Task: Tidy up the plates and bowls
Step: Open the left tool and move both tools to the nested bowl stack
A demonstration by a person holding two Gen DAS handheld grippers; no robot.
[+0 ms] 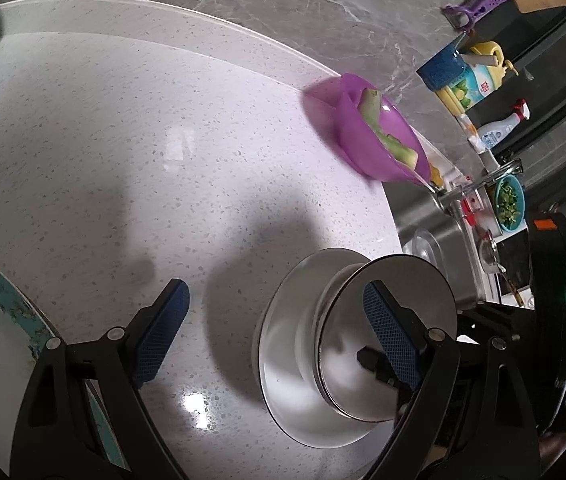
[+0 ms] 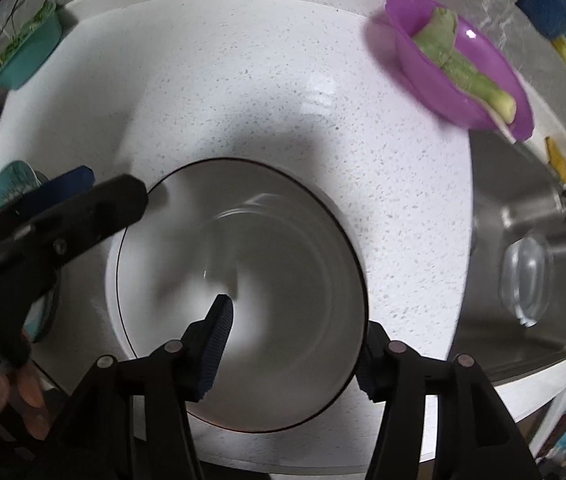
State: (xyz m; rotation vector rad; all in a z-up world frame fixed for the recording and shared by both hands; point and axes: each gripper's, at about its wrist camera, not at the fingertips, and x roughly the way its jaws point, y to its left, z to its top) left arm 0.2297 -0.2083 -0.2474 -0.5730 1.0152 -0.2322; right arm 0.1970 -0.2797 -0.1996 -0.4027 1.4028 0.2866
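white bowl (image 2: 239, 292) sits nested on a second bowl on the speckled counter (image 2: 243, 80) — right gripper (image 2: 295, 344) straddles its rim, jaws parted, no grip. left gripper (image 1: 275, 332) hangs wide open beside it. stacking step looks complete — next: withdraw clear. purple bowl (image 2: 459, 64) lies farther off.

Steel sink (image 2: 523, 216) beside speckled countertop (image 2: 243, 80) (dish-soap bottle (image 1: 479, 80), spray bottle (image 1: 499, 128) behind)

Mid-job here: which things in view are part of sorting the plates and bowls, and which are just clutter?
Job: white bowl; teal-rimmed plate; purple bowl holding green vegetable pieces.
Clutter: dish soap bottle; spray bottle; purple peeler; sink.
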